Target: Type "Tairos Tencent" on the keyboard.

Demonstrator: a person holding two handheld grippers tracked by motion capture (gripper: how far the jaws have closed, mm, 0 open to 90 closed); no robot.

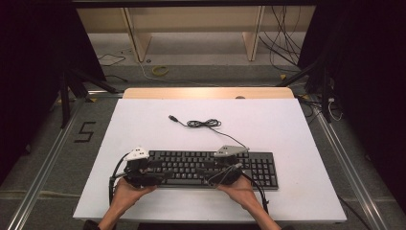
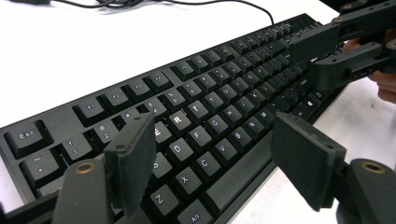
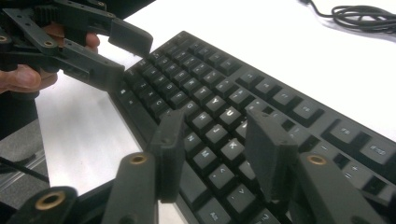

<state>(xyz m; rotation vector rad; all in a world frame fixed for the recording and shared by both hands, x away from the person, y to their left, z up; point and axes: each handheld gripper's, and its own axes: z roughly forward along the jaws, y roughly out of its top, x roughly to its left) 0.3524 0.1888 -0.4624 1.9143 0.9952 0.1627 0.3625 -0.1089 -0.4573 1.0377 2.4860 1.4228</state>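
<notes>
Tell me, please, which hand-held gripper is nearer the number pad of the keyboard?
Right. The right hand-held gripper is over the keyboard's middle, beside the number pad; the left hand-held gripper is at the opposite end.

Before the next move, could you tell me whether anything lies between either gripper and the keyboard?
Nothing visible does. The left gripper hangs open over the keyboard at its letter keys, and the right gripper stands open over keys farther along. The cable lies coiled on the table behind the keyboard, apart from both.
</notes>
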